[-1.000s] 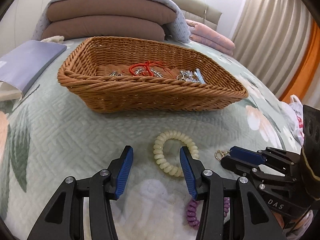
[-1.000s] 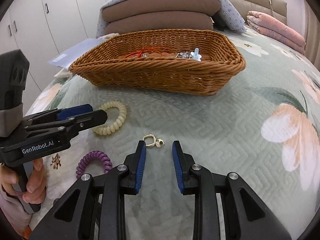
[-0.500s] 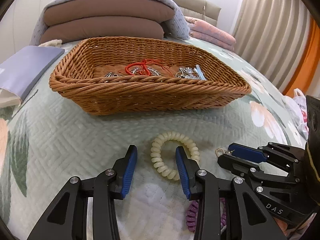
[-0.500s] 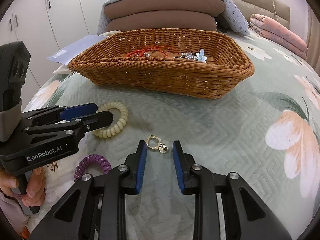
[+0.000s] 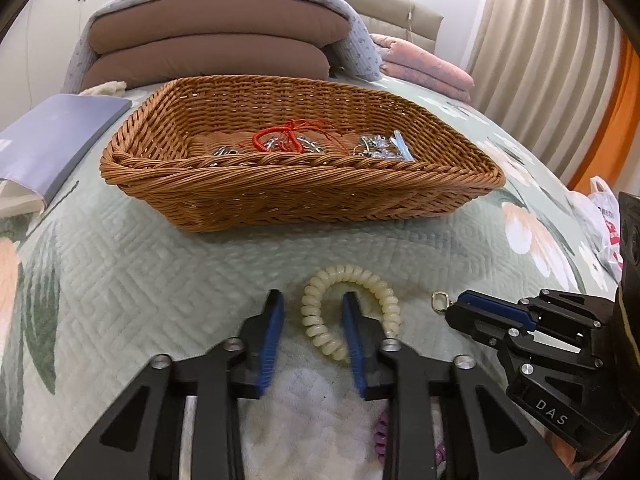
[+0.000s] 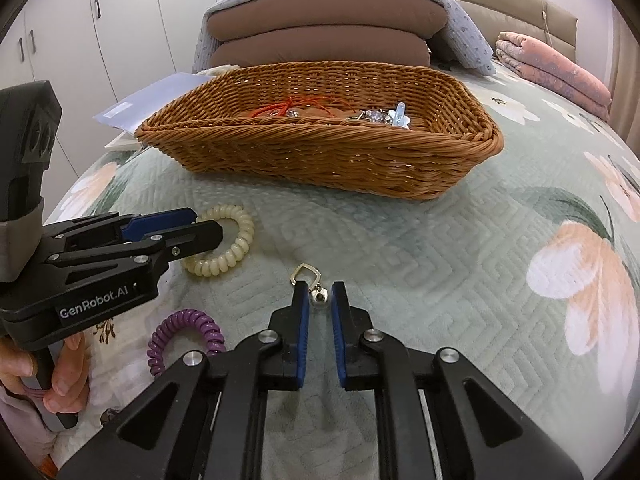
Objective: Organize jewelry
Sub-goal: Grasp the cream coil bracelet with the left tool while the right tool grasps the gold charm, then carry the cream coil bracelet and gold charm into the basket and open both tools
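A brown wicker basket (image 5: 304, 196) (image 6: 320, 156) sits on the quilted bed, holding a red cord (image 5: 288, 138) and silver jewelry (image 5: 380, 148). A cream spiral bracelet (image 5: 316, 320) (image 6: 236, 248) lies in front of it. My left gripper (image 5: 312, 312) (image 6: 204, 226) is open, its jaws straddling the bracelet's left side. A small gold earring with a bead (image 6: 310, 282) (image 5: 440, 302) lies to the right. My right gripper (image 6: 320, 300) (image 5: 460, 308) is open with narrow jaws on either side of the earring's bead. A purple spiral bracelet (image 6: 186, 338) lies nearer, left.
Stacked brown cushions under a grey blanket (image 5: 216, 44) stand behind the basket. A folded pink blanket (image 6: 556, 72) lies at the back right. A pale blue booklet (image 5: 52, 140) lies left of the basket. White wardrobes (image 6: 80, 28) stand on the left.
Both grippers have moved forward and down. The left jaws have narrowed around the cream bracelet's side; the right jaws have closed in around the earring's bead.
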Tool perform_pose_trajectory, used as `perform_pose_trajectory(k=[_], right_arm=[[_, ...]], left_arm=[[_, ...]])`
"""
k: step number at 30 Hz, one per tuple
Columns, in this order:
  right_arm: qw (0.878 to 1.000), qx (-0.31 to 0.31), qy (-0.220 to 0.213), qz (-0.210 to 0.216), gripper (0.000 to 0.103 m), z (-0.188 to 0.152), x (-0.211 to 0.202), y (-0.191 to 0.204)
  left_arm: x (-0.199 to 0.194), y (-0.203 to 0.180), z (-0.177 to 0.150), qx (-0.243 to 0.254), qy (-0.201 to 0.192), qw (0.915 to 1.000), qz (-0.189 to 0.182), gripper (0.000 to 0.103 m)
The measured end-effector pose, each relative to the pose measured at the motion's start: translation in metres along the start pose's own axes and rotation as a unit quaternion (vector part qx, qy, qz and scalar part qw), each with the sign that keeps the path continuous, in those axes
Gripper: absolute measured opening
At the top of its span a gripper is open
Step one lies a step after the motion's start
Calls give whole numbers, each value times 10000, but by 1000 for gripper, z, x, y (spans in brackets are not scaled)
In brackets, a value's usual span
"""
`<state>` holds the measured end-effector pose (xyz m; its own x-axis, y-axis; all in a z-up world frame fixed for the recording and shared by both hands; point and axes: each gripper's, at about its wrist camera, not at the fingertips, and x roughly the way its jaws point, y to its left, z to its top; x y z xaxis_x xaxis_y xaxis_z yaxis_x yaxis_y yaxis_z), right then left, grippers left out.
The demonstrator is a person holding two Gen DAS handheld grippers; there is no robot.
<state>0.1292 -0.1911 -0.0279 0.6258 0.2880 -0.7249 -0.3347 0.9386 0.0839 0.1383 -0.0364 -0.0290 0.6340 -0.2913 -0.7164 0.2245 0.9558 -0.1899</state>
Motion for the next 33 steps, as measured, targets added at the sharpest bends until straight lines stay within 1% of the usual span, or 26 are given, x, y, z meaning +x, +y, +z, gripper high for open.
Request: perform_pose_trajectory(k=[2,3,7,11,17,26,29,33], right_arm=[[10000,-2,-39,-4,13,0,-1,0],[10000,0,-52,2,13,0,-2,-1],[9999,62,-146,29,13,-1,-5,-2],[9992,152,-343,120,13,-2,-13,-6],[9976,258,-592,247,13,-4,-26,-13],[9953,269,-856,358,13,-3,-38,-11],[9938,242,-1011,398,13,-1,-48,-10],[9908,146,-1269,435,13,7,-69,-5]], left_arm=[[0,0,0,3,-12,10000,-45,12],[-1,0,0,-1,-24,10000,-64,11],[-5,1,-2,-4,-90,9999,-72,11],[-10,2,-4,-10,-202,9997,-108,11],[-28,0,-7,31,-610,9979,-216,11],[-36,-3,-7,85,-785,9966,-246,11],[-41,-2,-7,45,-855,9960,-266,11],[-57,-3,-1,17,-1038,9938,-397,11]])
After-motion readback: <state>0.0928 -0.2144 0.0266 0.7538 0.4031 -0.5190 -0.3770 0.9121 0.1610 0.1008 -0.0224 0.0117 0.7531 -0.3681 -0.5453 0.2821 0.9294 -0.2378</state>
